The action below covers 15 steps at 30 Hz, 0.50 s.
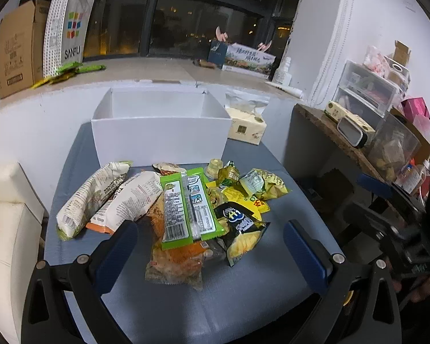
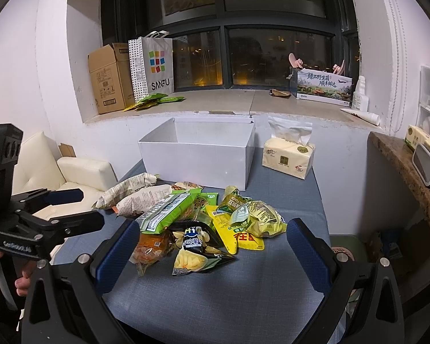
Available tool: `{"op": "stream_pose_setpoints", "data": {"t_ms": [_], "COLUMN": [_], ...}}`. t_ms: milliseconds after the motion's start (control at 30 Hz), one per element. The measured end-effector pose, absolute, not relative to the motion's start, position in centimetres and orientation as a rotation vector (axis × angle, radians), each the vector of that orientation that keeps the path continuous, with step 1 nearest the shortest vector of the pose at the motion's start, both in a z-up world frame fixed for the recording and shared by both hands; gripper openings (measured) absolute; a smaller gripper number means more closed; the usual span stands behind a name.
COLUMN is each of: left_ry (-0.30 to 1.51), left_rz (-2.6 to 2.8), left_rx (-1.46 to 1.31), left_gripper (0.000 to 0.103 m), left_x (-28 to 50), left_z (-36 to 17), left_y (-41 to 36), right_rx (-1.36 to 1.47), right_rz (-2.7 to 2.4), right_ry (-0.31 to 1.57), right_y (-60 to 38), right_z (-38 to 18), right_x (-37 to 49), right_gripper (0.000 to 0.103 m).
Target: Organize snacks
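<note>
A: Setting, for the record?

B: Night room with a dark window, a stone sill and white walls. A blue-grey tabletop [image 2: 243, 292] carried the goods.

A: Nearest items?

B: Left gripper [image 1: 212, 250]: jaws spread wide, nothing between them, poised low over the near edge of the heap. Right gripper [image 2: 213, 250]: likewise spread and empty, at the same near edge. The left unit also showed from the side in the right view, in a hand, jaws apart.

A: The snacks?

B: One loose pile [image 1: 172, 200] at mid-tabletop. Foremost, an orange clear-wrapped pack [image 1: 176, 261]; beside it a black potato-stick bag [image 2: 197, 249]; lying over them a long green packet [image 1: 187, 206]. Left of these, two pale printed bags [image 1: 111, 197]; right, yellow sachets [image 2: 243, 229] and crumpled wrappers.

A: Further back?

B: A white open box [image 1: 160, 132], seemingly empty, just behind the pile. A tissue pack [image 2: 288, 157] to its right. On the sill, a cardboard carton [image 2: 109, 77] and a paper shopping bag [image 2: 154, 66].

A: Step in hand?

B: By my judgement, the start: nothing boxed, first pick pending. The next move called for closing on one top-lying packet, probably the green one, then carrying it over the box wall.
</note>
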<state>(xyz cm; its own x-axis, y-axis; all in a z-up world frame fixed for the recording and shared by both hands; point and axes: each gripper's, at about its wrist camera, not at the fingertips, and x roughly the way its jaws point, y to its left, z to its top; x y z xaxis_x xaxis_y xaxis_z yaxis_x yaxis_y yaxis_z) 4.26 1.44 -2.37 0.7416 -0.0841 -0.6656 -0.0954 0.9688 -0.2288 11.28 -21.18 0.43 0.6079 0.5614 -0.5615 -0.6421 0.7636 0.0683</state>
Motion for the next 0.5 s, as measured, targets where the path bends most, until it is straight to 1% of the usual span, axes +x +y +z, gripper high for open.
{"op": "stream_pose_setpoints", "data": {"t_ms": [267, 500], "left_ry": [0.881, 0.892], "left_rz": [0.029, 0.026], "left_rx": [-0.311, -0.308], "left_gripper": [0.103, 0.103], "left_x": [11.4, 12.4], "left_z": [-6.3, -7.0], "left_y": [3.3, 2.8], "right_rx": [-0.144, -0.134], "right_rz": [0.699, 0.69], "right_ry": [0.6, 0.602], "right_y": [-21.2, -21.8], "right_z": [0.5, 0.4], "right_x": [11.3, 11.5], "right_gripper": [0.103, 0.103]}}
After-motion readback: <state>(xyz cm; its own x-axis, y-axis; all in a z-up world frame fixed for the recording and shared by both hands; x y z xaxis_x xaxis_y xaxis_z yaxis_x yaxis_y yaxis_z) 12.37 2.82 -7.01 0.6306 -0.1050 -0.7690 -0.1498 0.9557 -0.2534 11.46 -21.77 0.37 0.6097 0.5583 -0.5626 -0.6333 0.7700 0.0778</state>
